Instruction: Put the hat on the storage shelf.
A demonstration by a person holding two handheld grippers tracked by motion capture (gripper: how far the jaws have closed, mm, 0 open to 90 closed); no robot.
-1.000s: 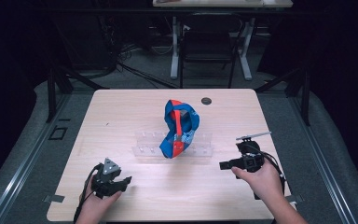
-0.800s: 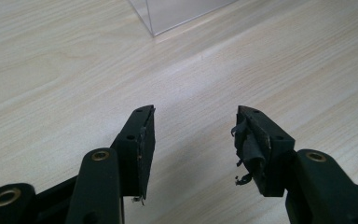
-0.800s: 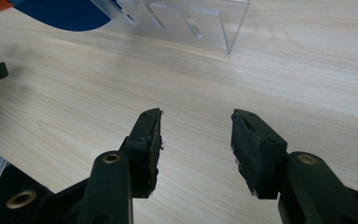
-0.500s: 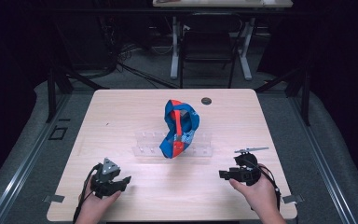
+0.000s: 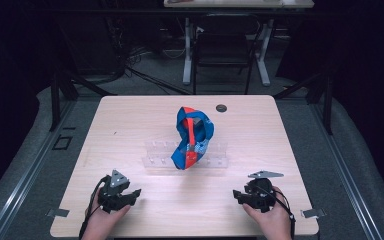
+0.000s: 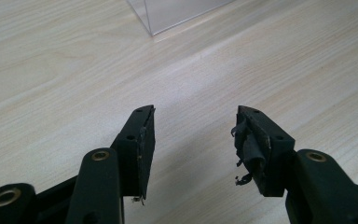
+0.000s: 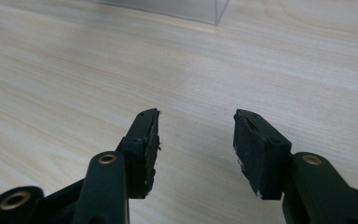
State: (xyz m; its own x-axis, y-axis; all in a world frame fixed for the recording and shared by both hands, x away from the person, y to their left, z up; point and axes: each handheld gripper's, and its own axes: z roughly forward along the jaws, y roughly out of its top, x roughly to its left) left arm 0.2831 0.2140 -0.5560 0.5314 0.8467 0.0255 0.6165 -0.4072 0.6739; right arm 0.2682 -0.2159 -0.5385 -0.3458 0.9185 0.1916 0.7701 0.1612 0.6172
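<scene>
Blue-and-red fabric strap (image 5: pixel 192 137) draped on clear acrylic rack (image 5: pixel 152 161): soft, light; I'd pinch its hanging fold. Both grippers' fingers released, right just widening, empty.

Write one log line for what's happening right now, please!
left gripper: open, empty | right gripper: open, empty, jaws just opening | blue-red strap: on clear rack, untouched
</scene>
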